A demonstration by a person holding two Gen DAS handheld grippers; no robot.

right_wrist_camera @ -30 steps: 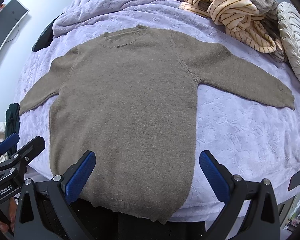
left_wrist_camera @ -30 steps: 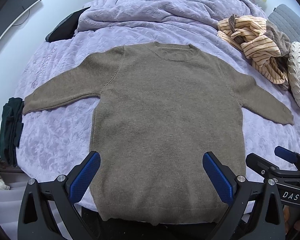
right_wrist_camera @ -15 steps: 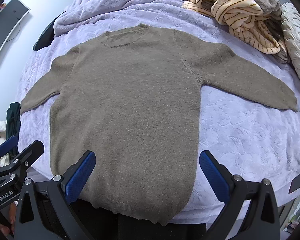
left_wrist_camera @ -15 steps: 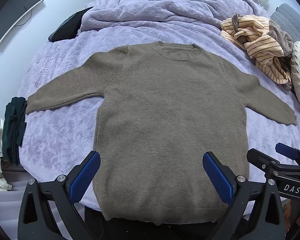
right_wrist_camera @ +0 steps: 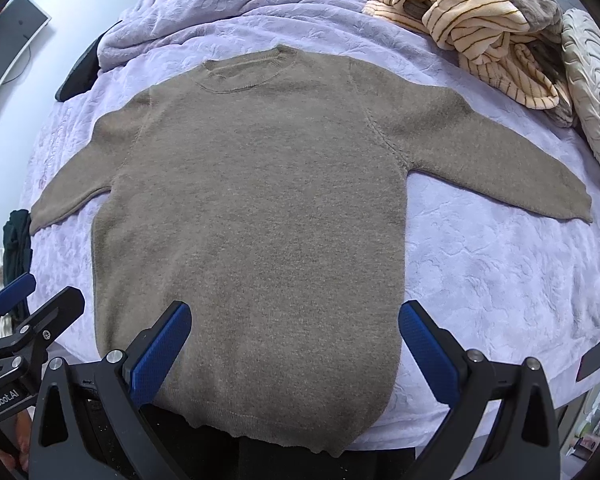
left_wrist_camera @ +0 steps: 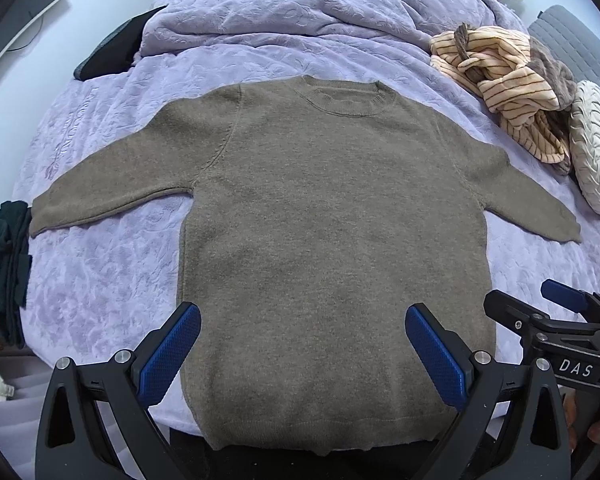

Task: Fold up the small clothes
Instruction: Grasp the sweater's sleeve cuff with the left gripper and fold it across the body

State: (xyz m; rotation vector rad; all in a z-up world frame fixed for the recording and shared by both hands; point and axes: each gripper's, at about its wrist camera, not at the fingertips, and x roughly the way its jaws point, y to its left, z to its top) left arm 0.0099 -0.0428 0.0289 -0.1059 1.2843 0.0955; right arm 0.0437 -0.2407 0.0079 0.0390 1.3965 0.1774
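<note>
Evidently folding has not begun: one brown sweater (left_wrist_camera: 332, 248) lies flat, front up, across the bed (left_wrist_camera: 100, 280), hem at the near edge, both sleeves spread. Left claw (left_wrist_camera: 302, 354) and right claw (right_wrist_camera: 294, 350) hover above the hem, each spread wide and empty. Likely next: pinching a sleeve cuff and carrying it inward. One striped garment (left_wrist_camera: 508, 92) sits heaped at the far right corner.

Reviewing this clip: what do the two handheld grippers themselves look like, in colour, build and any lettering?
Both match: black angular frames with triangular cut-outs and silver screws, each carrying two fingers faced with blue, finely textured pads. The left gripper shows a pad of that kind; seen from the right wrist view it bears white lettering "GenRobot.AI". The right gripper, seen from the left wrist view, bears a white "DAS" marking. No cables or sleeves show.
</note>
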